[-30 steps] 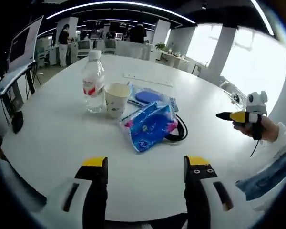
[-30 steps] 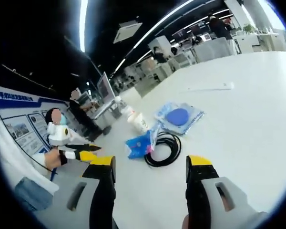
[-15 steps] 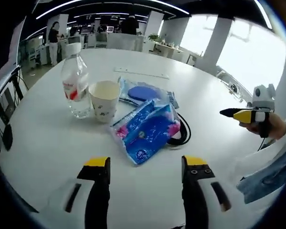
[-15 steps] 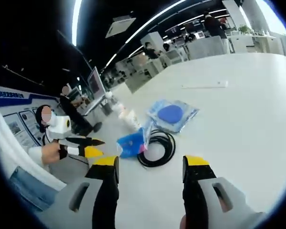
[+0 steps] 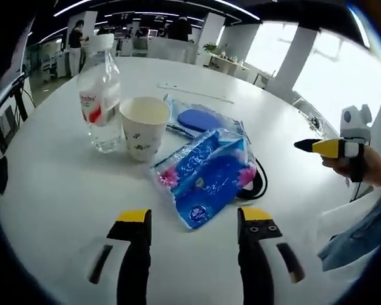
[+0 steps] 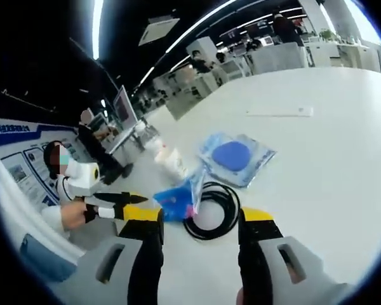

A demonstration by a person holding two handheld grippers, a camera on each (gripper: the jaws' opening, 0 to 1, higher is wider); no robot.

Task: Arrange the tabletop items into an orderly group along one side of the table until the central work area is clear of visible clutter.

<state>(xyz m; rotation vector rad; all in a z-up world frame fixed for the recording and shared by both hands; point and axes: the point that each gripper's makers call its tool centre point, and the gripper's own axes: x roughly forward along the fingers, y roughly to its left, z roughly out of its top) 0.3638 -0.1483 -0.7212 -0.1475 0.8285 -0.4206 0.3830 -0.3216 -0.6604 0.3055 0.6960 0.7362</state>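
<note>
An open office with ceiling strip lights and bright windows surrounds a round white counter (image 5: 63, 184). In the left gripper view, the left tongs (image 5: 193, 219) hover just above the counter, jaws apart and holding nothing, with a blue tissue pack (image 5: 206, 175) lying just ahead of them. Beyond it a paper cup (image 5: 144, 126) stands upright beside a water bottle (image 5: 100, 101), also upright. A clear pouch (image 5: 203, 121) with a blue disc inside lies behind the pack, and a black cable coil (image 5: 257, 184) pokes out from under the pack's right edge. A white ruler (image 5: 193, 92) lies farther back, well apart.

In the right gripper view, the right tongs (image 6: 200, 219) are likewise spread and empty, near the coil (image 6: 213, 210). The pack (image 6: 176, 202) touches the coil's left side; the pouch (image 6: 236, 157) lies just beyond.
</note>
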